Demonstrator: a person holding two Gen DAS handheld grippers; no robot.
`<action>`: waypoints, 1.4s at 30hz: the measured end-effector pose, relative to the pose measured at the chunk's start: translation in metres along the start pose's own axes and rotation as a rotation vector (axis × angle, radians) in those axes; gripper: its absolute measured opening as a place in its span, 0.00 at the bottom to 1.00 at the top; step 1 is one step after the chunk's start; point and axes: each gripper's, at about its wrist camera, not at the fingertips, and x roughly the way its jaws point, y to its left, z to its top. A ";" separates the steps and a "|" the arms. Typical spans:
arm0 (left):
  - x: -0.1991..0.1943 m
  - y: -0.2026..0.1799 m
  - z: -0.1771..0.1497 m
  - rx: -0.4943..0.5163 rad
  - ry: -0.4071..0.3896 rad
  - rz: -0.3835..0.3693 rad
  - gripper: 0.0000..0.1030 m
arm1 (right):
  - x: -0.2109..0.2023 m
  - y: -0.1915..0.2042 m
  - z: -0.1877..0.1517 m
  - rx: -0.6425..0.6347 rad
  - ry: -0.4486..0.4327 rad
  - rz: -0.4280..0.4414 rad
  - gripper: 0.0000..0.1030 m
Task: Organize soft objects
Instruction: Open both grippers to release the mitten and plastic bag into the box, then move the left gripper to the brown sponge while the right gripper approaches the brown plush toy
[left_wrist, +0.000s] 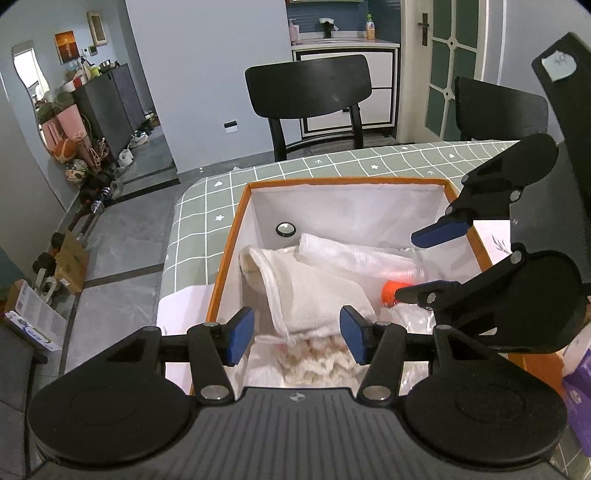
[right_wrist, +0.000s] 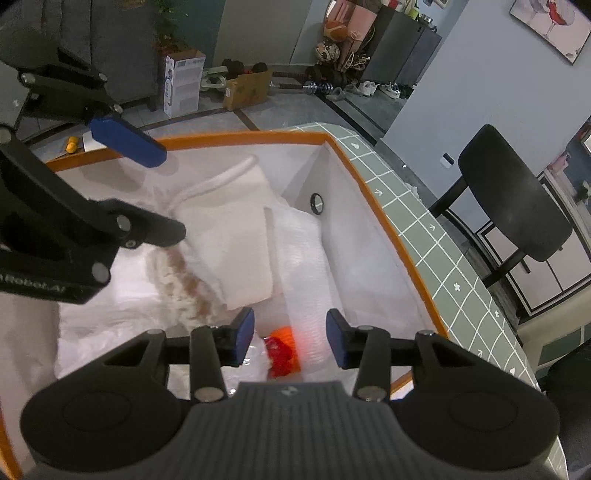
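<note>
My left hand-held gripper (left_wrist: 297, 338) and right hand-held gripper (right_wrist: 290, 341) both hang parted and empty over the orange-rimmed box (left_wrist: 236, 225). At centre frame inside lie a folded white terry towel (left_wrist: 314, 295), crinkled clear plastic (left_wrist: 354, 254) and something orange (right_wrist: 284, 349).

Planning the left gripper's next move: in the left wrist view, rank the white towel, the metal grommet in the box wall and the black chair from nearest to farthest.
From the left gripper:
1. White towel, in the box just ahead of the fingertips.
2. Metal grommet, on the box's far wall.
3. Black chair, beyond the table.
</note>
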 end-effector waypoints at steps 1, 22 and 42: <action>-0.002 0.000 -0.001 -0.001 0.000 0.000 0.61 | -0.003 0.003 0.000 -0.001 -0.003 0.001 0.42; -0.053 -0.018 -0.028 -0.013 -0.035 -0.012 0.61 | -0.068 0.052 -0.026 -0.050 -0.030 -0.008 0.47; -0.093 -0.045 -0.085 0.012 -0.064 -0.040 0.64 | -0.116 0.113 -0.073 -0.111 -0.078 0.018 0.48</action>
